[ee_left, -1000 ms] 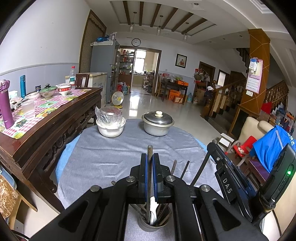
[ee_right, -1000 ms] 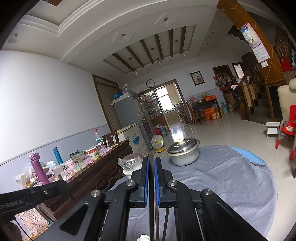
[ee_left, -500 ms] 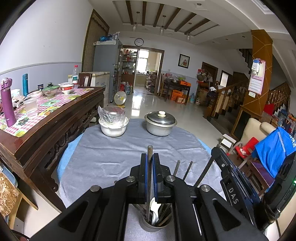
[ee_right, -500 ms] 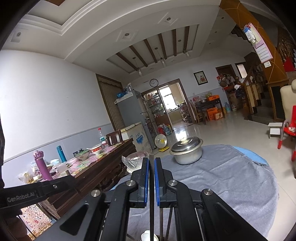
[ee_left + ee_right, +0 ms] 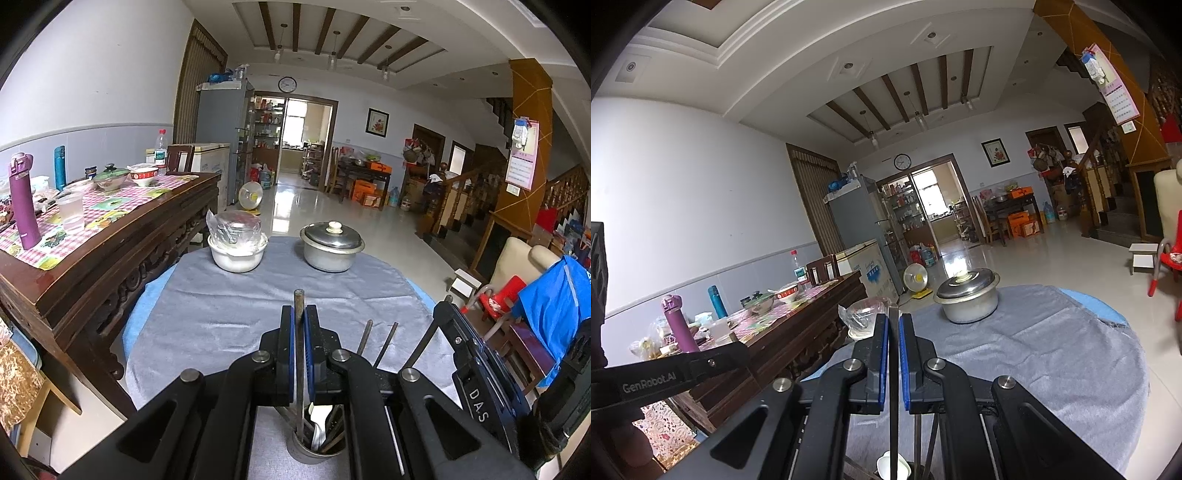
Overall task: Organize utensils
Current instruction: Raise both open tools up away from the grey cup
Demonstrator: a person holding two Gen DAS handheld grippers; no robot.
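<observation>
A metal utensil cup (image 5: 314, 452) stands on the grey-clothed round table (image 5: 221, 317), right under my left gripper. It holds a white spoon (image 5: 318, 424) and several thin sticks. My left gripper (image 5: 299, 314) is shut on a thin metal utensil handle (image 5: 298, 299) that runs down into the cup. In the right wrist view my right gripper (image 5: 894, 321) is shut on a dark chopstick (image 5: 894, 413) that stands over the white spoon (image 5: 892, 467). The right gripper's body (image 5: 476, 373) shows beside the cup. The left gripper's arm (image 5: 676, 373) shows at the left.
A white bowl under plastic wrap (image 5: 238, 251) and a lidded metal pot (image 5: 330, 247) sit at the table's far side. A carved wooden sideboard (image 5: 110, 251) with bottles and bowls flanks the left. A chair with blue cloth (image 5: 554, 306) stands right.
</observation>
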